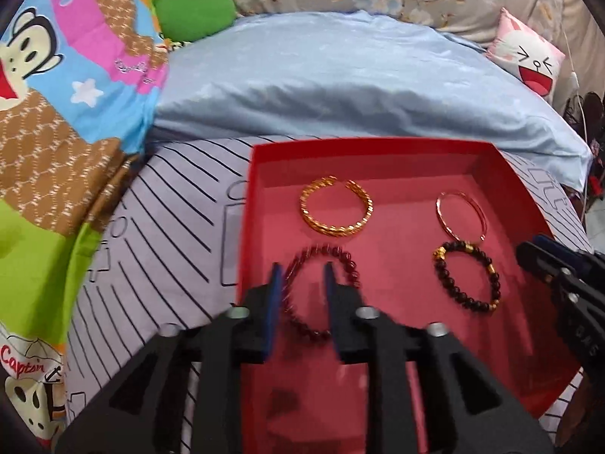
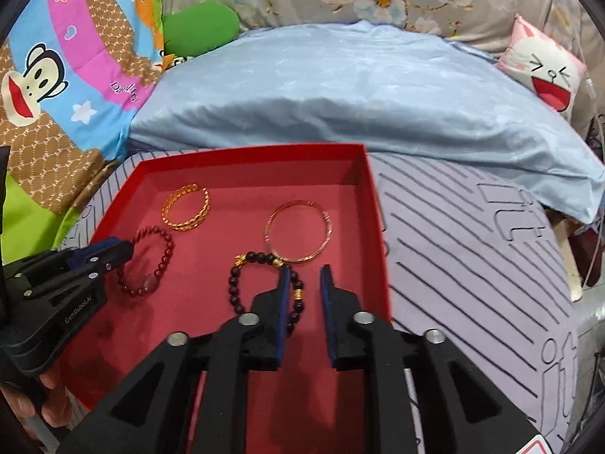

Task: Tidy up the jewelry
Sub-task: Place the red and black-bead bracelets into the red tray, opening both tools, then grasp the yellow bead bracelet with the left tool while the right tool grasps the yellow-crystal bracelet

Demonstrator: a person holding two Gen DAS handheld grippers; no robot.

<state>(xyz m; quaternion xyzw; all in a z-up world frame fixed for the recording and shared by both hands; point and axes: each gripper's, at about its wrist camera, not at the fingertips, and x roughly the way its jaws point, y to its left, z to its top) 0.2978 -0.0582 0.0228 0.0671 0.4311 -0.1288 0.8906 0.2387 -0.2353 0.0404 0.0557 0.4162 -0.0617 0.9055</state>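
In my left wrist view, the red box (image 1: 378, 159) sits in the middle of the frame on a striped grey sheet (image 1: 162, 234). Four bracelets lie inside. My left gripper (image 1: 302, 280) is at the bottom middle, with its jaws a little apart. The dark red bead bracelet (image 1: 340, 265) lies under and between them, but the pads do not squeeze it. The twisted gold bangle (image 1: 336, 208) is above it. The thin gold bangle (image 1: 461, 215) is at the upper right, touching the black bead bracelet (image 1: 469, 276) below it. My right gripper (image 1: 537, 253) pokes in from the right edge.

In my right wrist view, my right gripper (image 2: 305, 283) is at the bottom middle, jaws a little apart. One side of the black bead bracelet (image 2: 264, 287) runs between them, not pinched. The thin gold bangle (image 2: 298, 230) lies just above. My left gripper (image 2: 126, 249) comes in from the left by the dark red bead bracelet (image 2: 147, 261). A blue pillow (image 2: 340, 94) lies behind the red box (image 2: 249, 155).
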